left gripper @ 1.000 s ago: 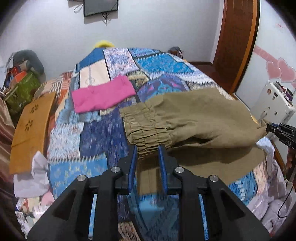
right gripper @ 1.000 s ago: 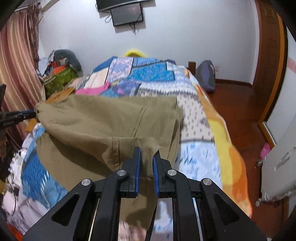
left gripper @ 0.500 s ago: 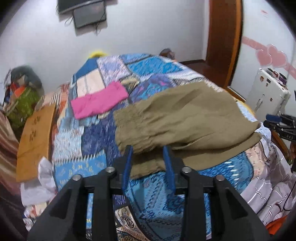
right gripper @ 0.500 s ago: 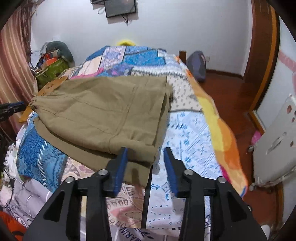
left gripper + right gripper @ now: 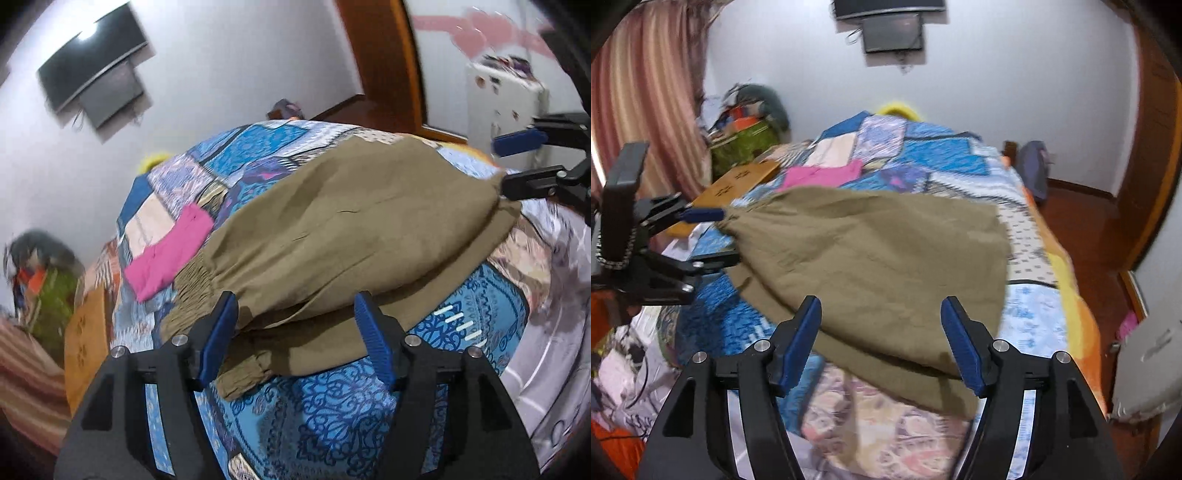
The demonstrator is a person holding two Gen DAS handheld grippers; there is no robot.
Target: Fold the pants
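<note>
I saw pants (image 5: 354,236) folded once at bed's (image 5: 332,417) near edge | both tools (image 5: 301,336) (image 5: 881,334) spread, empty | further folds likely left

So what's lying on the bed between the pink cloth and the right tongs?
Only the olive pants, folded over on the patchwork quilt. The left wrist view shows them spanning from the pink cloth to the open right tongs.

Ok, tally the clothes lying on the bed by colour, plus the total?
Khaki: 1, the pants, folded over on the quilt
Pink: 1, a folded garment beyond the waistband
Total: 2
Both grippers, left and right, are open.
</note>
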